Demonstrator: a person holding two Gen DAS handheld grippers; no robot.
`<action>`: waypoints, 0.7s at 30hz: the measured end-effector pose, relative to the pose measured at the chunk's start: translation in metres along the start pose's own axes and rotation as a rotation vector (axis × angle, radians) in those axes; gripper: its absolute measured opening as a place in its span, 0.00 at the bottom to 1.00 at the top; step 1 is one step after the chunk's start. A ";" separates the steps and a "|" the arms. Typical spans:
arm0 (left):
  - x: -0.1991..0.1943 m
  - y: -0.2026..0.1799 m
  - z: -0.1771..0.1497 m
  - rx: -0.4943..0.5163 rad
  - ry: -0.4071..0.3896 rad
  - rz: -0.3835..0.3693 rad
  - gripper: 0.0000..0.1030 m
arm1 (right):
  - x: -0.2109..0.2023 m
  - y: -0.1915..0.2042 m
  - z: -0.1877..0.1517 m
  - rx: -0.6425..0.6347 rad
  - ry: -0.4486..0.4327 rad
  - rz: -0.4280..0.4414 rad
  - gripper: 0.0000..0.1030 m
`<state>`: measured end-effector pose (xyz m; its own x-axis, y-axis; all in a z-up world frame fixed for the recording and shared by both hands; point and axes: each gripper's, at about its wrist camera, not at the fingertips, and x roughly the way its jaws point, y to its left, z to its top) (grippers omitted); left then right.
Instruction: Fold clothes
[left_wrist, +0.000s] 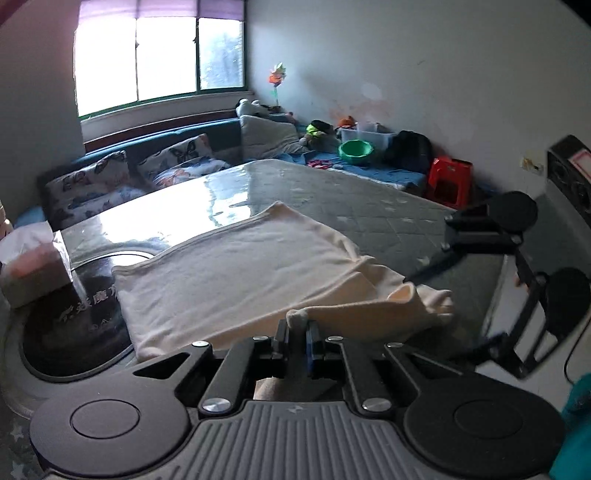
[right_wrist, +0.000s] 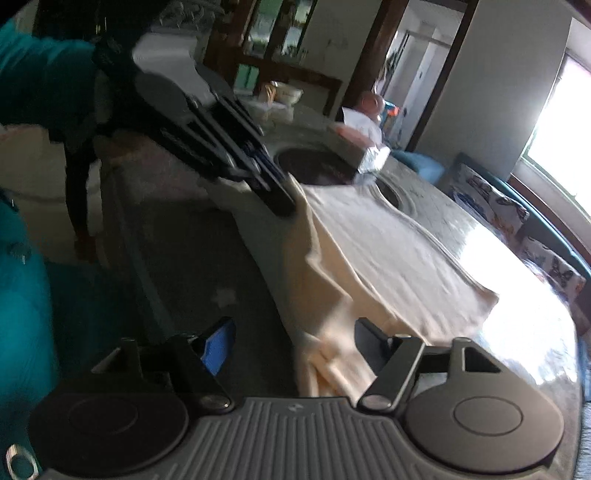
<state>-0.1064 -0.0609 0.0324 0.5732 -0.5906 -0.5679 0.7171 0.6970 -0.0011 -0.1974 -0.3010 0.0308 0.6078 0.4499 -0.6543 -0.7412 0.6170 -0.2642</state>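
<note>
**Q:** Garment (left_wrist: 236, 273): where does it lie?

**A:** Cream cloth spread flat on the desk (left_wrist: 388, 210), its body running from the near edge toward the middle. One part near that edge is bunched and lifted clear of the surface. A tissue box (left_wrist: 35, 264) stands at the desk's left edge.

**Q:** State of each gripper?

**A:** Left gripper (left_wrist: 297, 332) is clenched on a pinch of the near hem. Right gripper (right_wrist: 291, 339) stands with jaws apart, the bunched sleeve end hanging between them, not clamped.

**Q:** Progress of the fold?

**A:** Judged partial. The far hem and one side lie straight, and the body looks like a squared panel, possibly doubled. The lifted near part has yet to be laid flat; further folds appear to remain.
</note>
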 end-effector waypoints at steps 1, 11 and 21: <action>-0.001 0.000 -0.001 0.000 0.002 -0.001 0.09 | 0.004 -0.001 0.002 0.014 -0.007 0.010 0.61; -0.022 -0.010 -0.026 0.084 0.009 0.062 0.47 | 0.019 -0.037 0.020 0.209 0.011 0.100 0.14; -0.015 -0.012 -0.046 0.172 0.039 0.154 0.51 | 0.012 -0.064 0.039 0.340 -0.010 0.131 0.12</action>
<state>-0.1421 -0.0414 0.0033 0.6678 -0.4643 -0.5818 0.6812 0.6962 0.2263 -0.1313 -0.3100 0.0672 0.5180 0.5444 -0.6598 -0.6768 0.7325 0.0730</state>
